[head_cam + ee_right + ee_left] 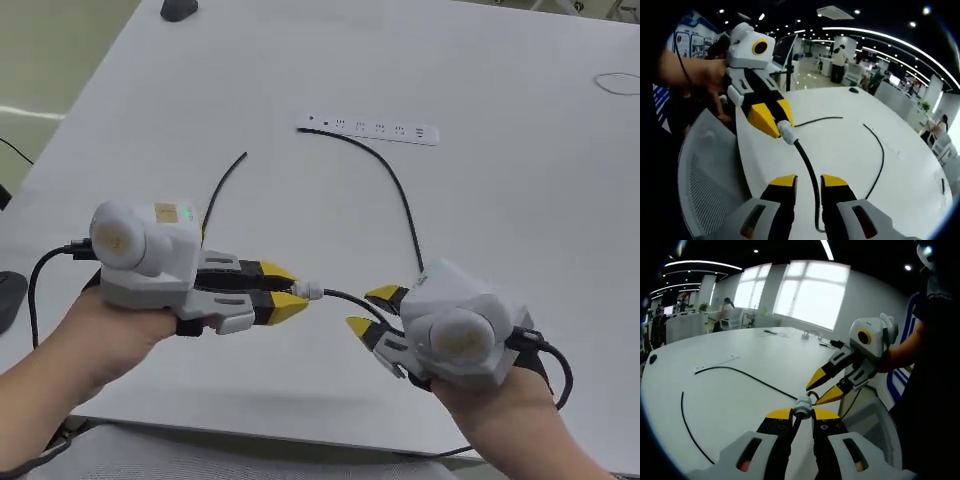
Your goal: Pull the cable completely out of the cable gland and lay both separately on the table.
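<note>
Pinching the cable gland (308, 291) between its yellow tips, the left gripper (290, 290) hangs above the worktop (480, 80), nearer the person than the power strip (368, 129). The cable (400, 200) leaves the cable gland, passes between the right gripper's (368, 309) parted tips, then curves toward the power strip. Both grippers point at each other.

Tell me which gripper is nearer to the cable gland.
Left. The left gripper grips the cable gland at its jaw tips. The right gripper sits open further along the black cable, jaws either side of it, apart from the gland.
</note>
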A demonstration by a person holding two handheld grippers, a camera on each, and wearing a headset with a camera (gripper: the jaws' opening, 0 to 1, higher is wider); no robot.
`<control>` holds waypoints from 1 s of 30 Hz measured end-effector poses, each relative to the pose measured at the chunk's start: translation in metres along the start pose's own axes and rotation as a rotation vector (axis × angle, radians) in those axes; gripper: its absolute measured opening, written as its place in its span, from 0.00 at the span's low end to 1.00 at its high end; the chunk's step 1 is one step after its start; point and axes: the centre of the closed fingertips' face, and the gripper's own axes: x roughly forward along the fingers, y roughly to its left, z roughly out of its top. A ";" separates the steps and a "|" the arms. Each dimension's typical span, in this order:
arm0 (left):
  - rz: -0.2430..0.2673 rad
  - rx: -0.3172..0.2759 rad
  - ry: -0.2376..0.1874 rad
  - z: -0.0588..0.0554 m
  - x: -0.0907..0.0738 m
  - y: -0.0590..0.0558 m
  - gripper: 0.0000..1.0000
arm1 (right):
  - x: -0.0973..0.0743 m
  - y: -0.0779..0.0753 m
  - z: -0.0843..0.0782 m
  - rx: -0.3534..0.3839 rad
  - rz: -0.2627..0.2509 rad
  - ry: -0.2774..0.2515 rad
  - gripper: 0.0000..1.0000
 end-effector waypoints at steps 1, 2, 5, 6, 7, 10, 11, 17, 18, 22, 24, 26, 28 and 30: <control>0.000 0.003 0.003 -0.001 0.000 0.000 0.15 | 0.001 0.001 0.003 -0.018 -0.001 -0.001 0.14; 0.000 0.006 0.006 -0.001 0.000 -0.001 0.15 | 0.002 0.002 0.007 -0.039 0.000 -0.005 0.13; 0.000 0.005 0.010 -0.002 0.000 -0.001 0.15 | 0.006 0.003 0.013 -0.067 0.006 -0.009 0.13; 0.000 0.004 0.012 -0.002 0.000 -0.001 0.15 | 0.008 0.004 0.014 -0.073 0.011 -0.007 0.12; 0.000 0.005 0.013 -0.002 0.001 -0.001 0.15 | 0.008 0.004 0.014 -0.078 0.014 -0.008 0.11; -0.001 0.011 0.020 -0.002 0.001 -0.002 0.15 | 0.010 0.006 0.016 -0.105 0.023 -0.006 0.09; -0.002 0.012 0.021 -0.002 0.002 -0.002 0.15 | 0.011 0.006 0.017 -0.114 0.025 -0.007 0.08; -0.005 0.016 0.024 -0.002 0.005 -0.003 0.15 | 0.014 0.011 0.020 -0.148 0.035 -0.008 0.04; -0.006 0.016 0.026 -0.003 0.005 -0.003 0.15 | 0.014 0.012 0.021 -0.154 0.036 -0.009 0.03; -0.005 0.018 0.034 -0.005 0.006 -0.002 0.15 | 0.016 0.012 0.018 -0.163 0.038 0.000 0.02; -0.005 0.016 0.033 -0.004 0.006 -0.002 0.15 | 0.016 0.011 0.018 -0.160 0.038 -0.003 0.02; -0.006 0.016 0.031 -0.004 0.006 -0.002 0.15 | 0.016 0.011 0.018 -0.158 0.038 -0.003 0.01; -0.007 0.017 0.033 -0.004 0.006 -0.002 0.15 | 0.015 0.011 0.018 -0.145 0.041 -0.001 0.01; -0.007 0.017 0.031 -0.004 0.007 -0.002 0.15 | 0.015 0.011 0.017 -0.135 0.042 -0.003 0.01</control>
